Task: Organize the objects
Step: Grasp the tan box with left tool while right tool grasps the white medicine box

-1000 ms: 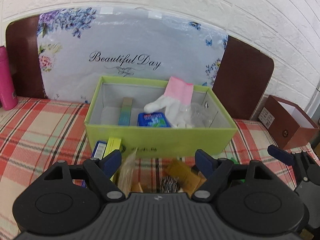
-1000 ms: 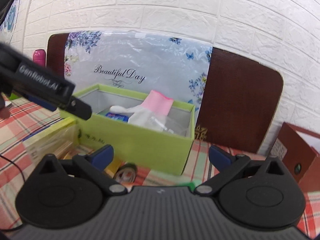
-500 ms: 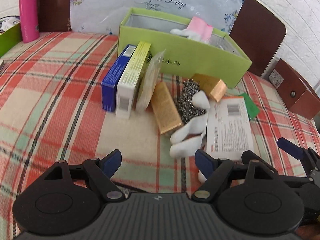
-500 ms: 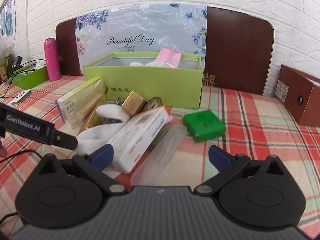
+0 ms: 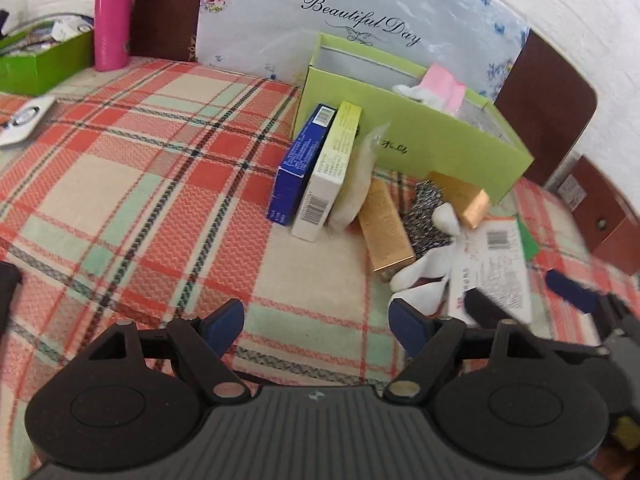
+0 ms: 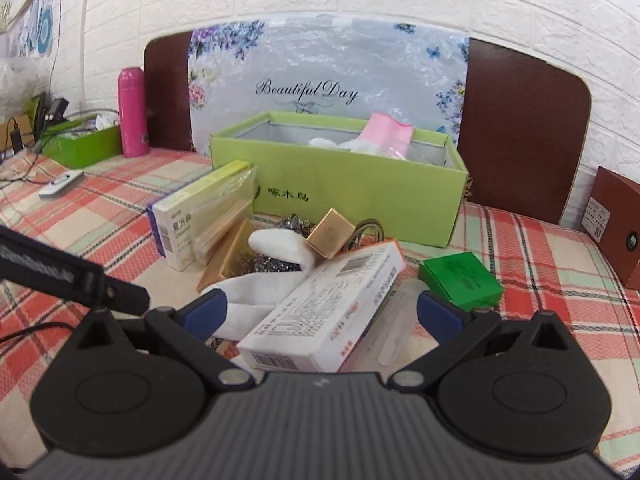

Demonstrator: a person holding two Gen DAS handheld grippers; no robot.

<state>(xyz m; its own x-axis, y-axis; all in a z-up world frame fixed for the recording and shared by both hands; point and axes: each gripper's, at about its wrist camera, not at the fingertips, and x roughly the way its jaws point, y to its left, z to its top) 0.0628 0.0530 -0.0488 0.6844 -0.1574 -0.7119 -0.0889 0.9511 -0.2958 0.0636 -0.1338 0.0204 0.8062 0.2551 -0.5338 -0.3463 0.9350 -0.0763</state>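
Observation:
A lime green box (image 5: 440,140) (image 6: 360,192) stands at the back of the plaid tablecloth with a pink and white glove (image 6: 384,136) in it. Before it lies a pile: a blue box (image 5: 300,168), a white and yellow box (image 5: 328,176), a gold box (image 5: 384,232), steel wool (image 5: 424,220), a white glove (image 6: 276,280), a white medicine box (image 6: 324,316) and a green box (image 6: 460,276). My left gripper (image 5: 316,324) is open over bare cloth, left of the pile. My right gripper (image 6: 320,316) is open, with the medicine box between its fingers.
A pink bottle (image 5: 112,16) and a green tray (image 5: 40,60) stand at the far left, with a white device (image 5: 20,120) near them. A brown box (image 6: 616,216) stands at the right. A floral board and brown panels lean on the brick wall.
Both grippers pulled back from the green box and now look down on the pile. The left view swung further left; the right gripper came closer to the medicine box.

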